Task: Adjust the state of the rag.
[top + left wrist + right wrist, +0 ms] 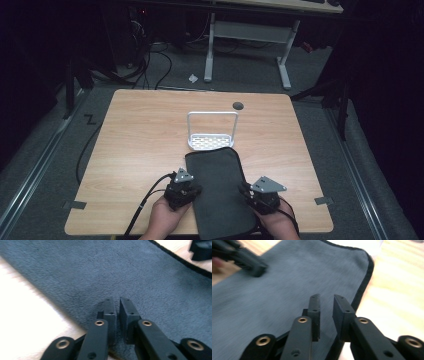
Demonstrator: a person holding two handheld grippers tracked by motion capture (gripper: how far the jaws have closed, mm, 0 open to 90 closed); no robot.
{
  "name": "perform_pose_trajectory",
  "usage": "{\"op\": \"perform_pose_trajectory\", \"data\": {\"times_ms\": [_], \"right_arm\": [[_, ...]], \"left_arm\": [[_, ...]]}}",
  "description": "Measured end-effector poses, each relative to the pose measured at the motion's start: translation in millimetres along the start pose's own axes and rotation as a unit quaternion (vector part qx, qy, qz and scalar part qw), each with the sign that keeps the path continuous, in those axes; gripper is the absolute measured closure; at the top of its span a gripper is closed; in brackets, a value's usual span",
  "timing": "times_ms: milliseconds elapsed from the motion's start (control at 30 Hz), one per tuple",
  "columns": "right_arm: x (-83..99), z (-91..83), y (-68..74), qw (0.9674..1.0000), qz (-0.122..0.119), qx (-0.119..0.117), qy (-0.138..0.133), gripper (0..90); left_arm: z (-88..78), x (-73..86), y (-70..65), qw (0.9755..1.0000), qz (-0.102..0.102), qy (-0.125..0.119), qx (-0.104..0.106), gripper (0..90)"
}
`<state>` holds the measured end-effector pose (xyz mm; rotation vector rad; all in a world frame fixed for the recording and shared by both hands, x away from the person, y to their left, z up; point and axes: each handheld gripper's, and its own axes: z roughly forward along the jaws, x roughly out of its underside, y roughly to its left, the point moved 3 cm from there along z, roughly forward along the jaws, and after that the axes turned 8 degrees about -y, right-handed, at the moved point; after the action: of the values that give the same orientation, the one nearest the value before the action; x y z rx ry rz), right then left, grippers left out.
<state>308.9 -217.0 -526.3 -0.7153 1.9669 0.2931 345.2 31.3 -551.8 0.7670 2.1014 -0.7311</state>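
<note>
Both sets of fingers nearly together: left gripper [183, 190] w/ fingers [110, 312] pinching the grey cloth's [220, 190] left edge, right gripper [260, 195] narrowed over its right edge, grip unclear. Cloth lies flat on counter [140, 140], near rack [212, 130]; lifting/folding not begun.

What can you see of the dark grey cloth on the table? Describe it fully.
The dark grey cloth looks soft and fleecy, with a darker stitched hem and rounded corners. It lies flat on the wooden table, running from the near edge towards the white rack, whose base its far end meets. The left gripper is at its left edge and the right gripper at its right edge, each with narrowly parted jaws over the fabric.
</note>
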Motion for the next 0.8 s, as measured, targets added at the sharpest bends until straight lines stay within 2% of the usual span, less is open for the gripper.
{"op": "perform_pose_trajectory", "data": {"times_ms": [100, 167, 267, 367, 500, 600, 800], "right_arm": [[-10.2, 19.1, -8.5, 0.9999, -0.005, 0.012, 0.01, 83.0], [-16.7, 34.9, -13.7, 0.9997, 0.005, 0.011, 0.02, 85.9], [-20.2, 57.9, -14.6, 0.999, 0.015, 0.008, 0.041, 85.9], [-16.8, 74.5, -10.9, 0.9979, 0.009, 0.004, 0.064, 85.7], [-17.2, 77.2, -6.9, 0.9979, 0.005, 0.004, 0.065, 85.6], [-13.8, 71.7, -2.9, 0.9981, 0.0, 0.0, 0.062, 85.5], [-4.8, 55.6, 7.9, 0.9984, -0.003, -0.016, 0.055, 83.8]], "left_arm": [[-3.6, 1.4, 8.1, 1.0, 0.003, -0.005, 0.0, 86.7], [-7.5, 2.8, 13.6, 1.0, 0.001, -0.007, 0.001, 86.7], [-15.1, 5.5, 22.2, 1.0, -0.003, -0.007, -0.003, 86.9], [-20.4, 8.0, 28.9, 0.9999, -0.01, -0.012, -0.003, 86.9], [-23.5, 10.7, 32.1, 0.9996, -0.024, -0.016, 0.004, 87.0], [-26.7, 12.2, 29.6, 0.9998, -0.016, -0.008, 0.007, 86.9], [-35.9, 20.5, 21.6, 0.9996, -0.016, 0.001, 0.022, 86.8]]}}
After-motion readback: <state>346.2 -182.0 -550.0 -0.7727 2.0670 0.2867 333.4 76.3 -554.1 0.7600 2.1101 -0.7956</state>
